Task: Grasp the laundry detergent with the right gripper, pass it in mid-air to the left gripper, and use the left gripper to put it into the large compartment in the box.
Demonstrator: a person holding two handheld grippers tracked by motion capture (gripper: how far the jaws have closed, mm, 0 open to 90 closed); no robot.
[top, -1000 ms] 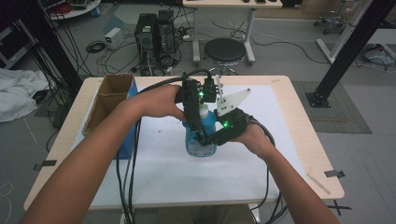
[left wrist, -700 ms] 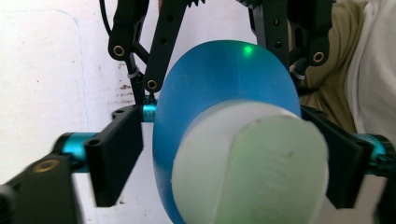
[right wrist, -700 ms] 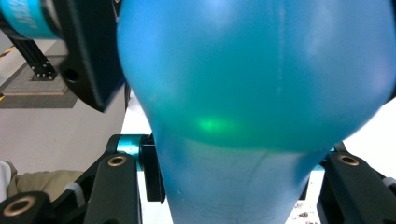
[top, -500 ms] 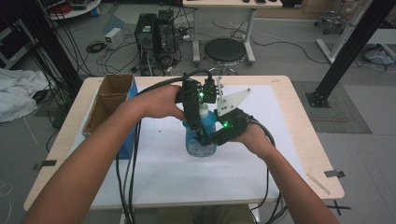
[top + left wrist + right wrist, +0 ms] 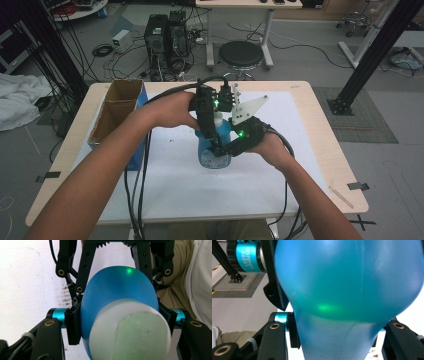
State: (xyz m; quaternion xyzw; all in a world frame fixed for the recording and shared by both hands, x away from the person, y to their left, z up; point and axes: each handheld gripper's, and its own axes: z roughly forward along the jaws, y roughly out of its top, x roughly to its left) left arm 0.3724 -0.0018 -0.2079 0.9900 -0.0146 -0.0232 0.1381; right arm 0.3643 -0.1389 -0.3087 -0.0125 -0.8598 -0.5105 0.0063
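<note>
1. The blue plastic bottle stands upright near the middle of the bench, on the white sheet that covers it; a cardboard box sits at the bench's left edge, well apart.
2. The left gripper comes down over the bottle's top; in the left gripper view its fingers press on either side of the bottle just below the white cap, pinching the neck region.
3. The right gripper comes in from the side; in the right gripper view its fingers clamp the narrower waist of the bottle beneath the bulging shoulder.
4. The step in hand looks like steadying the body with the right while the left takes hold at the cap; unscrewing seems the likely aim.
5. The next move probably calls for a twist of the left gripper about the bottle's axis, the right holding firm so the smooth body does not spin.
6. The bottle is translucent, glossy and rounded, swelling above a slimmer waist; the cap is matte, cylindrical and flat-topped; a green light glints on the blue surface.
</note>
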